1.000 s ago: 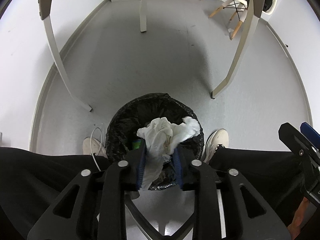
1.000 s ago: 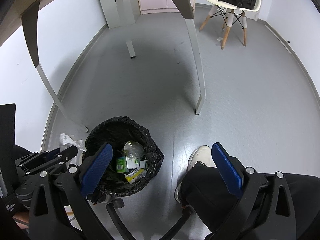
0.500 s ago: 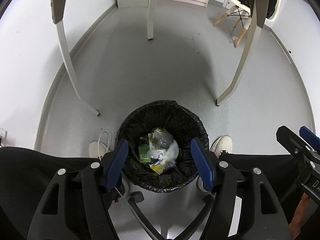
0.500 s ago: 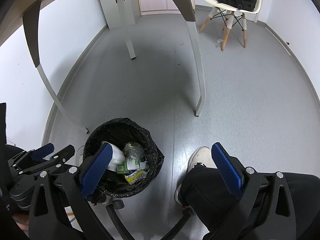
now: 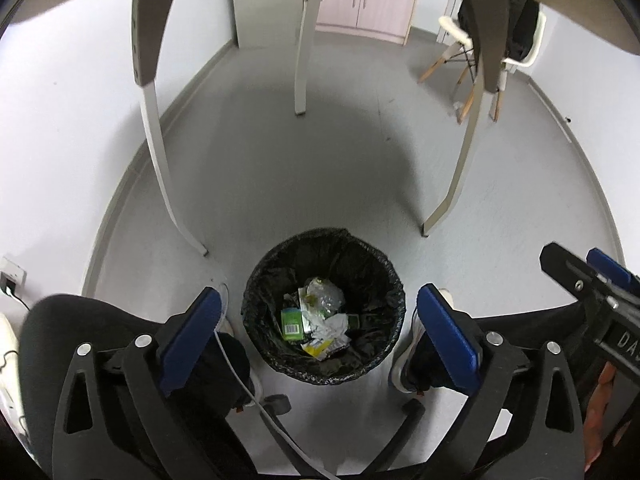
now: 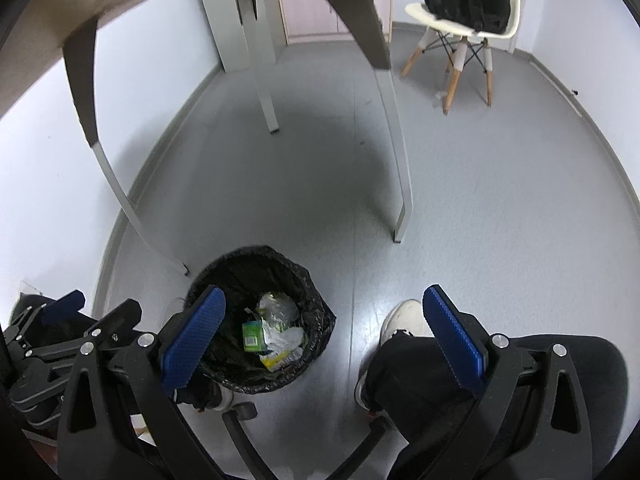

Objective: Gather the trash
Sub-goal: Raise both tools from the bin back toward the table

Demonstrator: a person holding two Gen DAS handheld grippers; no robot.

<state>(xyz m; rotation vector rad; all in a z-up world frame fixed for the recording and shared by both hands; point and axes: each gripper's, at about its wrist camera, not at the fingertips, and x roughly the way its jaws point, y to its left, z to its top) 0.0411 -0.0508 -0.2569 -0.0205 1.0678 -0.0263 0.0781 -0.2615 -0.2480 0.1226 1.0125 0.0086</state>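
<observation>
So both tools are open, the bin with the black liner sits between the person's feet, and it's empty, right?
Not empty. The left wrist view shows trash lying in the bin: a green carton, crumpled wrappers and tissue. The rest holds: left tool and right tool are open.

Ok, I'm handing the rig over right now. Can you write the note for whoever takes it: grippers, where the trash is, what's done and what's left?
Left gripper: jaws opening, nothing between them, above the bin.
Right gripper: open, empty, off to the bin's right, over the person's leg.
Trash bin: black-lined, on the floor between the person's feet, by the table leg.
Inside it: white tissue, green carton, clear plastic wrapper, yellow wrapper.
Done: the tissue is in the bin.
Left: no loose trash shows on the floor in either view; look on the table above, which is out of sight.
</observation>
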